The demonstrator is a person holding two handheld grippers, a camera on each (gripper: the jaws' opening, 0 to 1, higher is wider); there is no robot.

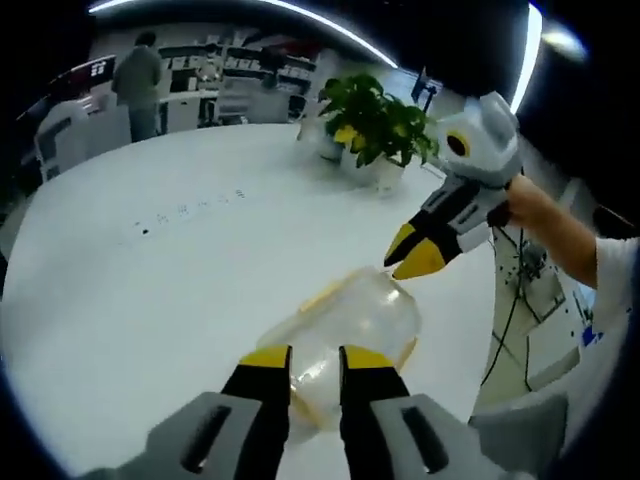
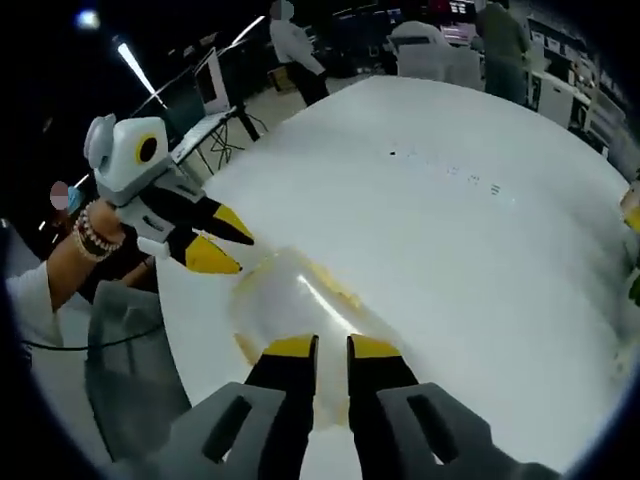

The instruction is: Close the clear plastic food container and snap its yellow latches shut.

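Observation:
The clear plastic container [image 1: 350, 320] lies on the round white table [image 1: 150, 300], with yellow latches showing at its sides. My left gripper [image 1: 316, 358] is open and hovers just over the container's near end. My right gripper [image 1: 408, 258] comes in from the right, tips close together at the container's far upper corner. In the right gripper view the container [image 2: 290, 295] sits just ahead of my right gripper [image 2: 333, 347], whose jaws stand nearly together with nothing between them. There my left gripper [image 2: 222, 242] is slightly open beside the container's left corner.
A potted green plant [image 1: 375, 120] stands at the table's far side. The table edge [image 2: 190, 330] runs close to the container, with a grey chair back [image 2: 130, 350] beyond it. People [image 2: 295, 40] stand by desks in the background. Small dark marks [image 1: 185, 210] dot the tabletop.

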